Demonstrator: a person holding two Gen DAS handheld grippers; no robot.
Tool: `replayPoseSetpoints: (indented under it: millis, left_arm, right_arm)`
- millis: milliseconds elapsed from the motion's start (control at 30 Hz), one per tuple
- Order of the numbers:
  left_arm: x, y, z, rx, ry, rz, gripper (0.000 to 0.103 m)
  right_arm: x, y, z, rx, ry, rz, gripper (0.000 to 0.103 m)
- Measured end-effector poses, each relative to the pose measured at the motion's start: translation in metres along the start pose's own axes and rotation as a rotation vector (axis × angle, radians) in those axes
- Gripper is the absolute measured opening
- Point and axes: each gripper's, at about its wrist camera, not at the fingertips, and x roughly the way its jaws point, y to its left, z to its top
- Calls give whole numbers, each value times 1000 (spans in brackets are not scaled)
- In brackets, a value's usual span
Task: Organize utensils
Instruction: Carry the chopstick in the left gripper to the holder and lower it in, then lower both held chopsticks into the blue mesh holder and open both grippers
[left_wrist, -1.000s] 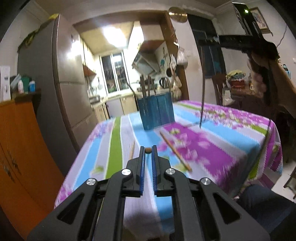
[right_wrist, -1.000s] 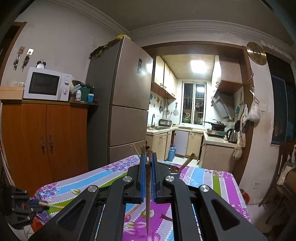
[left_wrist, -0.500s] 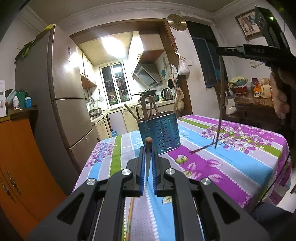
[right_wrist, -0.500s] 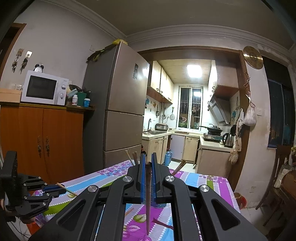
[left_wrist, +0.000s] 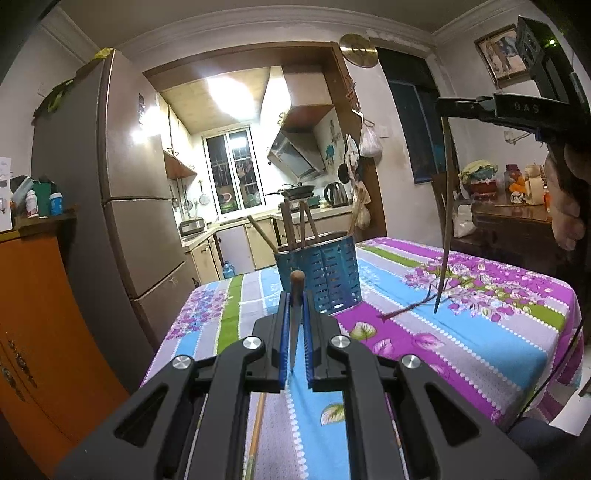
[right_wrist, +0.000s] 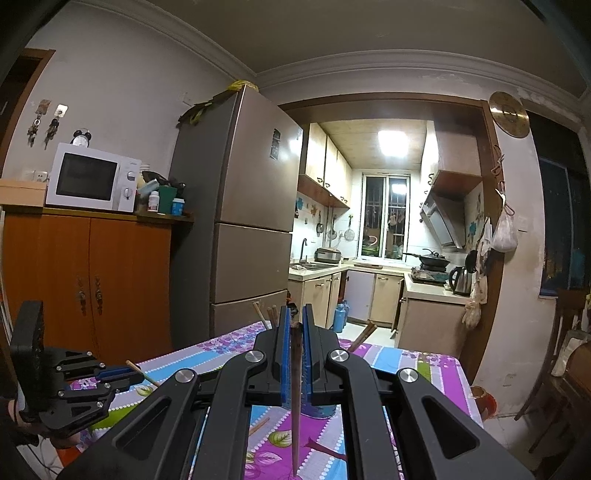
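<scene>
A blue perforated utensil holder (left_wrist: 325, 275) stands on the flowered tablecloth (left_wrist: 461, 332) with several wooden chopsticks in it. My left gripper (left_wrist: 295, 306) is shut on a wooden chopstick (left_wrist: 295, 317), held upright just in front of the holder. My right gripper (right_wrist: 294, 325) is shut on a dark chopstick (right_wrist: 294, 398) that hangs point down above the table; it also shows in the left wrist view (left_wrist: 445, 229), right of the holder. The holder is mostly hidden behind my right gripper (right_wrist: 317, 408). The left gripper (right_wrist: 110, 373) appears at lower left with its chopstick (right_wrist: 142, 373).
Another chopstick (left_wrist: 256, 424) lies on the cloth under my left gripper. A refrigerator (left_wrist: 110, 206) and an orange cabinet (left_wrist: 40, 332) stand left of the table. A dark sideboard (left_wrist: 517, 229) with jars is at the right. The kitchen lies behind.
My left gripper has lifted its chopstick off the table and tilted up toward the holder. The right gripper with its hanging chopstick has risen and shifted right.
</scene>
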Motion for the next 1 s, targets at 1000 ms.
replayPoseSetpoints:
  millis: [1000]
  left_arm:
    - [83, 48, 172, -53, 41, -90, 5]
  right_arm:
    - [74, -40, 72, 69, 51, 32, 7]
